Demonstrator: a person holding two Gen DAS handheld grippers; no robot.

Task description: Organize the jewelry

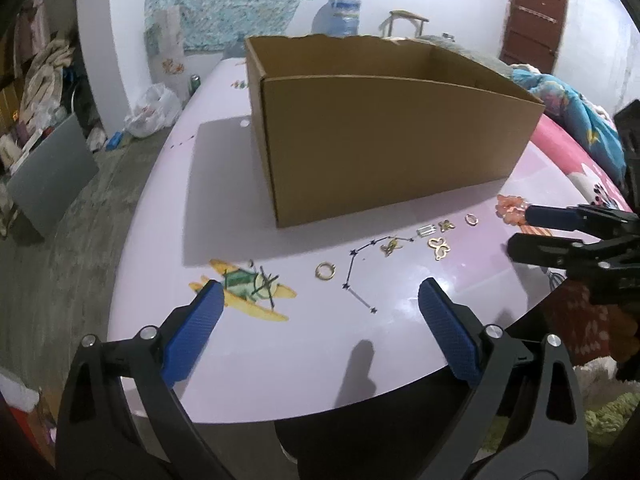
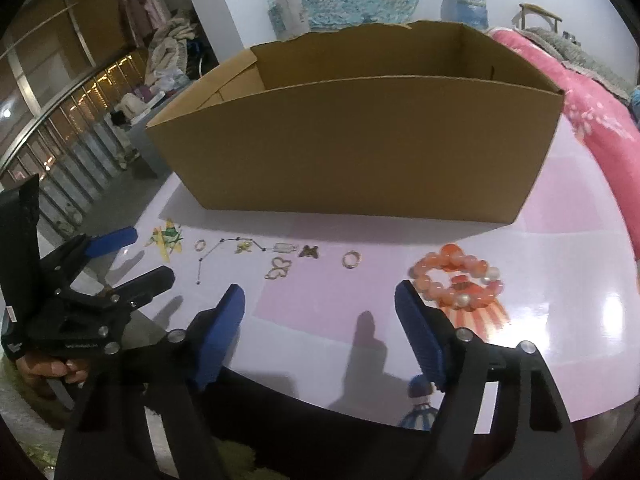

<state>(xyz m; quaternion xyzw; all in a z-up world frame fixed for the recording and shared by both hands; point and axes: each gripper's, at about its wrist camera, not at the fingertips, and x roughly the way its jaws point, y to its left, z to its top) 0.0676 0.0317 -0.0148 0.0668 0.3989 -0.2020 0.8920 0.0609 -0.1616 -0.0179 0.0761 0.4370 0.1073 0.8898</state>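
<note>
Small jewelry lies in a row on the lilac table (image 1: 280, 356) in front of an open cardboard box (image 1: 380, 152). In the left wrist view a gold ring (image 1: 326, 271), a black star chain (image 1: 352, 268) and a gold butterfly (image 1: 439, 247) lie ahead of my left gripper (image 1: 320, 292), which is open and holds nothing. In the right wrist view an orange bead bracelet (image 2: 456, 280) lies just beyond the right finger of my right gripper (image 2: 320, 290). That gripper is open too, over bare table. A second ring (image 2: 351, 259) and the butterfly (image 2: 278, 269) lie beyond it.
The box (image 2: 360, 152) fills the back of the table. Dark hairpins (image 1: 262, 286) rest on a printed airplane. A pink blanket (image 2: 592, 120) is at the right. The table's near edge curves just under both grippers, with floor clutter to the left.
</note>
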